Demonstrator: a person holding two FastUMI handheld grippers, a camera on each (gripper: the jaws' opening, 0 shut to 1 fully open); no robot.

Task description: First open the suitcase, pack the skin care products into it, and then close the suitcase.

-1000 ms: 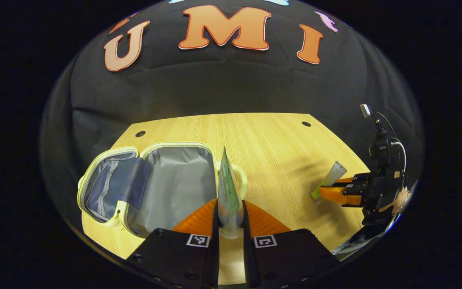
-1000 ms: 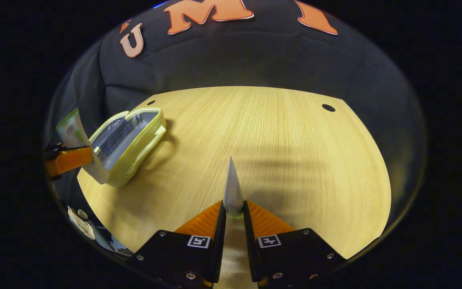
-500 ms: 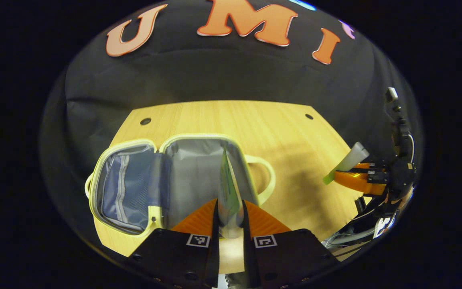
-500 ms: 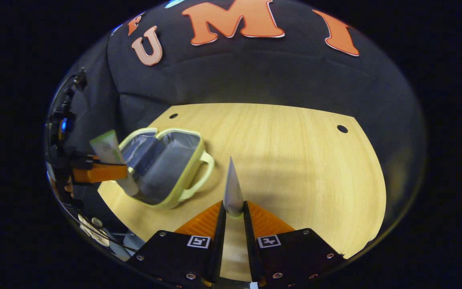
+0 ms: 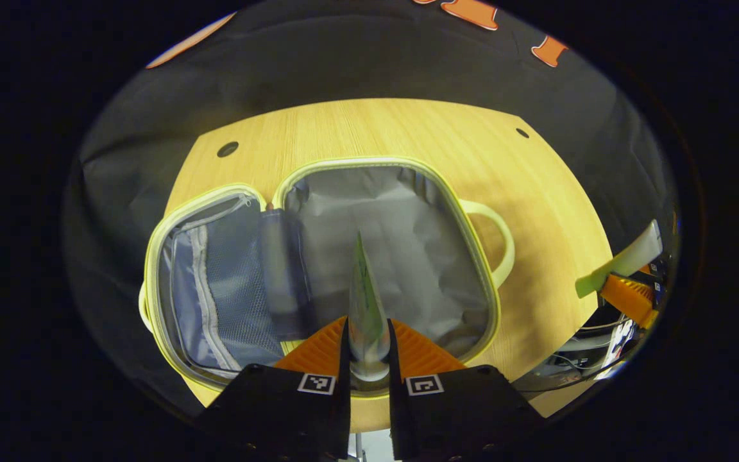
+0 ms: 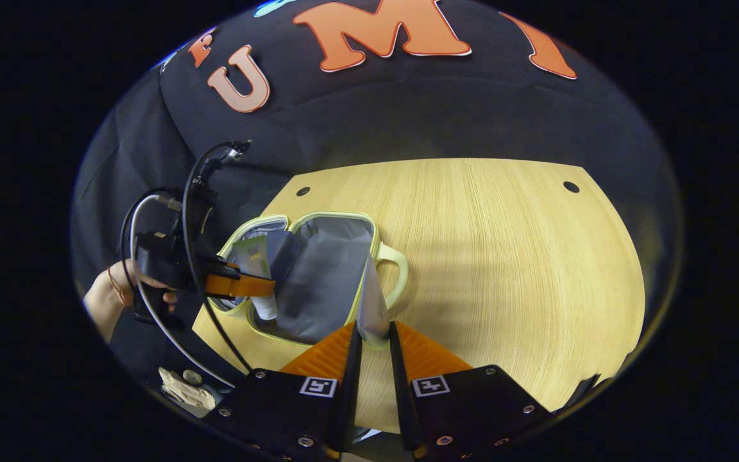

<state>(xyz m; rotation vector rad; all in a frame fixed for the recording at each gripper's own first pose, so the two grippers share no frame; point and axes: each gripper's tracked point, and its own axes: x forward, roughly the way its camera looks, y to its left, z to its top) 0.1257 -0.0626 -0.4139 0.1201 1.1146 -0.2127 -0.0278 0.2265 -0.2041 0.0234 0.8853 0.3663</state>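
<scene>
The left gripper (image 5: pixel 367 350), clenched on a green-printed tube (image 5: pixel 364 301), now hangs directly over the open suitcase (image 5: pixel 401 244), where a second ago it was beside the case's handle. The suitcase lies flat on the desk (image 5: pixel 536 192), its grey lining exposed, with the tube's crimped end above the right-hand half. In the right gripper view the right gripper (image 6: pixel 373 350), grasping a pale tube (image 6: pixel 371 308), has swung toward the case's near edge. Opening looks done; packing appears to be at the release point, with the second tube close behind.
</scene>
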